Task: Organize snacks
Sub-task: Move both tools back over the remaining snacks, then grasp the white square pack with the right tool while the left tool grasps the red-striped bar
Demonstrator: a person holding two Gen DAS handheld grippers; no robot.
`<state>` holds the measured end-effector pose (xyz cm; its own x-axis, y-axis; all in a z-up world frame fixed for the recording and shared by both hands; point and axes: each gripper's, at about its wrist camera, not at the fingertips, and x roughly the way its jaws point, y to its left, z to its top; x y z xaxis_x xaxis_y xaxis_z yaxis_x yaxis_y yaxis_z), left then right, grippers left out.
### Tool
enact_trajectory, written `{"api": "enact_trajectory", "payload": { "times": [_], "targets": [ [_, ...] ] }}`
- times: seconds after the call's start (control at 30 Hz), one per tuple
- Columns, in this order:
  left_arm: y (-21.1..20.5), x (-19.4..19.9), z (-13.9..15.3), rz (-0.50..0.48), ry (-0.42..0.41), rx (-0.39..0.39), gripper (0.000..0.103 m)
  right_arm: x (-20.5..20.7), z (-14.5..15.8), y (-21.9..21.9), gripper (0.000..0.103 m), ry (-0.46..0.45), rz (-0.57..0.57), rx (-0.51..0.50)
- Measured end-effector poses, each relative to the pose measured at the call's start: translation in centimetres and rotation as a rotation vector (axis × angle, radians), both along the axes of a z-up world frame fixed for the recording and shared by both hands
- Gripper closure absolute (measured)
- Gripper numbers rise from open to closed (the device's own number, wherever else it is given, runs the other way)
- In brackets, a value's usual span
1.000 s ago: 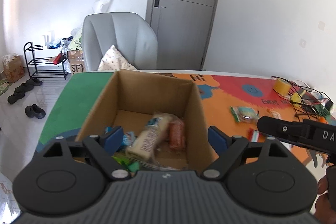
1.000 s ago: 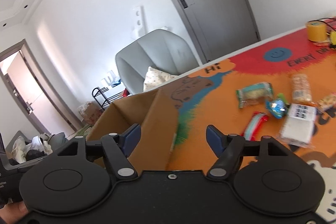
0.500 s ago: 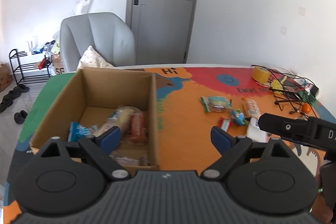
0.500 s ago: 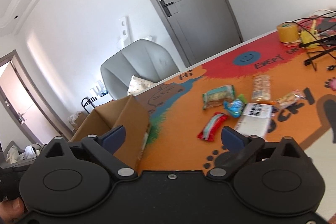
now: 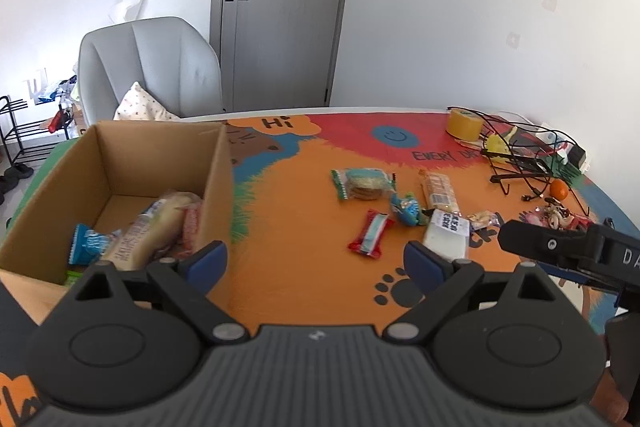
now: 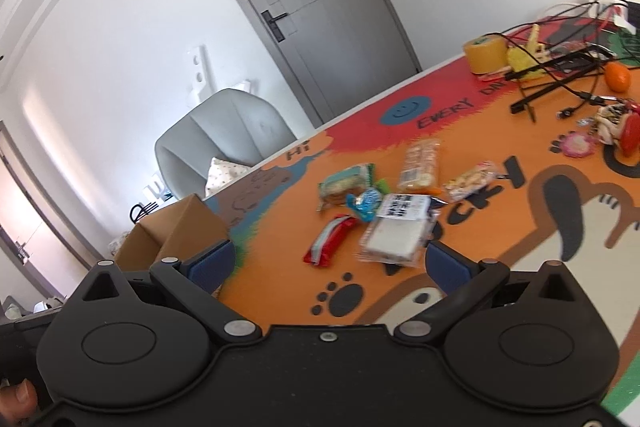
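Left gripper (image 5: 316, 261): I hold it above the mat, jaws wide apart, gripping nothing.
Right gripper (image 6: 327, 263): mine too, jaws spread wide, empty.
Cardboard box (image 5: 218, 187): 1, at the table's left end; I count at least 3 wrapped snacks inside, including a long bread pack (image 5: 150, 229).
Loose snacks on mat: 6, clustered right of the box, among them 1 red-and-white bar (image 5: 371, 237), 1 white block (image 5: 447, 235), 1 cracker sleeve (image 5: 439, 190).
Orange fruit (image 5: 558, 188): 1, near the cables.
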<state>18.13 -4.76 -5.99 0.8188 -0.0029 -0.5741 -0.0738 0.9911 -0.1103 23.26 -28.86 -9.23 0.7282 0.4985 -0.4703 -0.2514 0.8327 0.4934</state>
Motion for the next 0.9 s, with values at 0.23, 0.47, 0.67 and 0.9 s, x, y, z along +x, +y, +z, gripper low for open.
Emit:
{"api": "enact_trajectory", "payload": {
  "times": [0.23,0.47,0.67,0.9],
  "targets": [
    [-1.9,1.2,-0.5,-0.04,-0.004,0.0,0.008,0.6,-1.2,-2.5,0.0,0.024,-0.045,0.015],
    [-3.7,2.6,-1.7,-0.075,-0.013,0.019,0.009,1.9,-3.3,-3.7,0.009,0.068,-0.075,0.026],
    [-4.2,4.7,-2.7,-0.091,0.006,0.019,0.012,3.9,-4.1,-3.0,0.022,0.09,-0.061,0.043],
    [-3.9,7.3,-3.4,-0.077,0.037,0.02,0.026,6.3,-4.4,-0.7,0.03,0.102,-0.056,0.002]
  ]
}}
